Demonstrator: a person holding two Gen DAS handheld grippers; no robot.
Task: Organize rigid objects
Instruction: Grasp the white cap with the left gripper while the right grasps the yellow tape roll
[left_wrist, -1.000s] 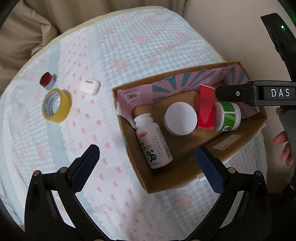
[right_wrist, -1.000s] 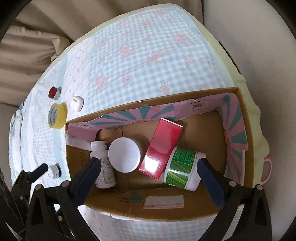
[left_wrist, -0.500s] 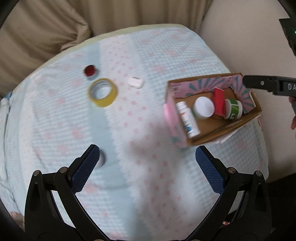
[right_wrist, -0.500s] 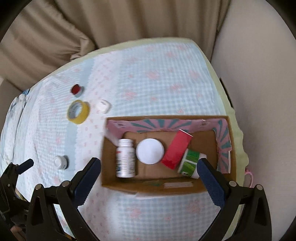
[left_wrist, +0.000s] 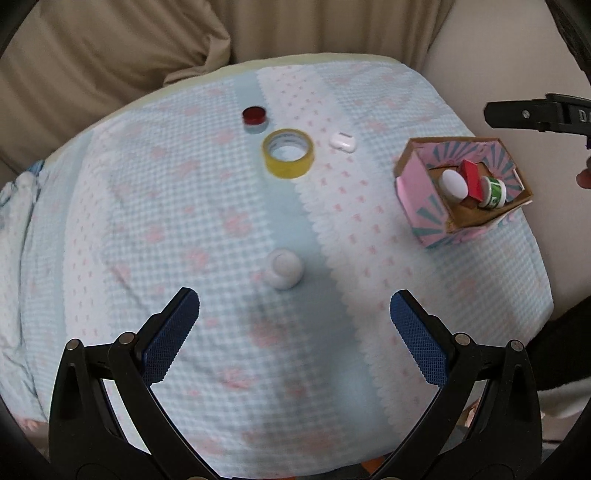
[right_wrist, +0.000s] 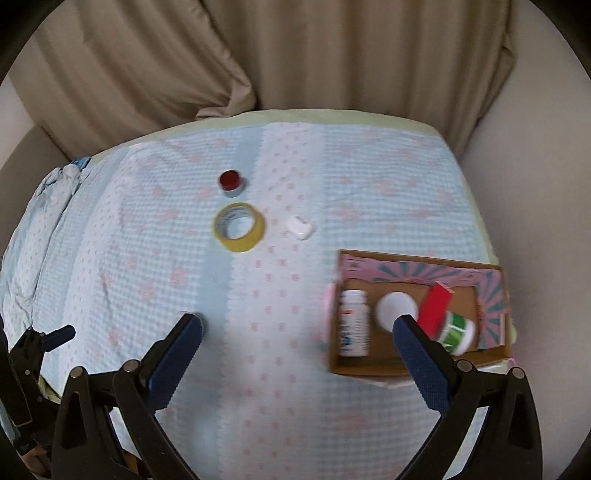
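Lowering straight over the small white jar (left_wrist: 283, 272), just beyond its spread, empty fingers, suits the left gripper (left_wrist: 294, 325); the box (left_wrist: 421, 192) waits far right, the right gripper (right_wrist: 297, 334) also gaping.

Tape roll (right_wrist: 239, 226) between cap (right_wrist: 231, 180) and case (right_wrist: 301, 227) (box (right_wrist: 419, 363) farther right).

checkered blanket (left_wrist: 207, 229) carries tape roll (left_wrist: 288, 153), earbud case (left_wrist: 342, 140), box (left_wrist: 421, 206).

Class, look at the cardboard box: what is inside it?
Inside the cardboard box: a white bottle lying down, a white round lid, a red packet and a green-labelled jar. The right claw partly hides the lid.
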